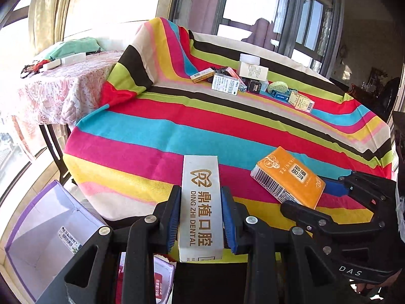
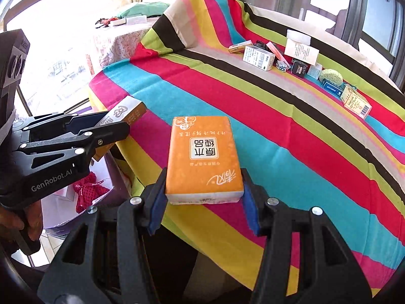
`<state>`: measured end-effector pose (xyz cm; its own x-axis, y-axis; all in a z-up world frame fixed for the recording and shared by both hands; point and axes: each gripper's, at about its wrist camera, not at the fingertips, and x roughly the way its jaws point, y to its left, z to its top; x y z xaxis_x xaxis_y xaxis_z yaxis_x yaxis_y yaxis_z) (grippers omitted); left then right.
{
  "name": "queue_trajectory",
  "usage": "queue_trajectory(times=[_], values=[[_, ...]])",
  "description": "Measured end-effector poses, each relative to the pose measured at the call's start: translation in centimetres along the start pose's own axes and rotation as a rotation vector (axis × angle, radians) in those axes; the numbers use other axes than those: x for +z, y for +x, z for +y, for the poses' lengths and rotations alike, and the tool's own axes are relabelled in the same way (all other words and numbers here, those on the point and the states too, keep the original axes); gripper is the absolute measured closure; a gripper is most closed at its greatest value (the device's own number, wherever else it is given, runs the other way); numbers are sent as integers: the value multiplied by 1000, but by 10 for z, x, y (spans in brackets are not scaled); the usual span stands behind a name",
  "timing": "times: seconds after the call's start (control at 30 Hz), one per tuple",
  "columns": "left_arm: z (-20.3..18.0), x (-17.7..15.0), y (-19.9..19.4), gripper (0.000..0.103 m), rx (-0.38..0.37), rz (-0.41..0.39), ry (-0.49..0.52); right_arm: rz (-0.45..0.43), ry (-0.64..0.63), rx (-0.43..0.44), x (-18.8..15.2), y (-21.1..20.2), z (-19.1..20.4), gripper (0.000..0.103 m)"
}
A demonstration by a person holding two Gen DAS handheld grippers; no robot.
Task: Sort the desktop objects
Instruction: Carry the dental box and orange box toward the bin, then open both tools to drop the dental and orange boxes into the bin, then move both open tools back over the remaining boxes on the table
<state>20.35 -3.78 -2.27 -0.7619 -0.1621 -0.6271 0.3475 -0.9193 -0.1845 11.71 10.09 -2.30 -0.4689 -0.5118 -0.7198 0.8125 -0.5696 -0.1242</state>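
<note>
Left-wrist view showed the left gripper [image 1: 201, 217] clamped on a tall white dental box [image 1: 200, 202], its blue pads pressing both long sides, the box held above the near edge of the striped tablecloth [image 1: 157, 131]. To the right of that box, the right gripper [image 1: 326, 195] held an orange tissue pack [image 1: 288, 179] above the same cloth. Right-wrist view had the right gripper [image 2: 203, 202] closed on the tissue pack [image 2: 203, 157], pads on its two long edges, with the left gripper [image 2: 111, 126] and the dental box [image 2: 124, 112] at the cloth's left edge. Beyond the cloth's near left corner, below table level, stood an open purple-rimmed box [image 1: 33, 230]; a red knitted pouch [image 2: 87, 190] was visible low on that side in the right-wrist view. At the cloth's far side lay a cluster of small boxes [image 1: 225, 83], among them a white carton [image 1: 253, 72] and a pale green sponge [image 1: 278, 86].
</note>
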Motion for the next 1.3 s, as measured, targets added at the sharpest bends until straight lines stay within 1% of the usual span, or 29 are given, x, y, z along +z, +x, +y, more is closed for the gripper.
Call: queue_trajectory(times=[0.2, 0.3, 0.4, 0.5, 0.67, 0.83, 0.9, 0.97, 1.03, 1.07, 1.1, 1.13, 1.2, 1.23, 1.3], values=[[39, -7, -22, 72, 63, -40, -72, -1, -141, 65, 12, 6, 44, 48], [61, -14, -29, 72, 115, -47, -118, -1, -213, 105, 18, 10, 67, 48], [86, -25, -31, 72, 175, -30, -176, 13, -295, 140, 20, 17, 93, 48], [111, -40, -31, 72, 226, 3, -243, 23, -389, 176, 18, 24, 119, 48], [144, -61, -34, 72, 319, 41, -330, 75, -516, 237, 10, 44, 160, 48], [178, -72, -41, 71, 411, 63, -429, 112, -579, 329, 4, 58, 188, 48], [190, -73, -44, 71, 477, 66, -454, 119, -573, 369, 4, 60, 192, 47], [198, -73, -45, 64, 524, 81, -464, 108, -541, 413, 5, 58, 192, 46], [202, -74, -48, 42, 550, 73, -475, 87, -495, 446, 6, 53, 184, 41], [201, -73, -50, 38, 555, 59, -474, 77, -472, 453, 7, 51, 179, 39], [198, -72, -50, 33, 556, 48, -468, 67, -450, 457, 8, 48, 174, 39], [193, -70, -51, 29, 553, 39, -457, 56, -426, 458, 9, 46, 167, 39], [181, -61, -48, 26, 535, 22, -424, 30, -371, 454, 15, 42, 150, 39], [174, -58, -45, 24, 520, 16, -410, 13, -335, 449, 17, 40, 143, 39], [158, -44, -39, 23, 462, 3, -372, -24, -255, 443, 23, 35, 122, 39]])
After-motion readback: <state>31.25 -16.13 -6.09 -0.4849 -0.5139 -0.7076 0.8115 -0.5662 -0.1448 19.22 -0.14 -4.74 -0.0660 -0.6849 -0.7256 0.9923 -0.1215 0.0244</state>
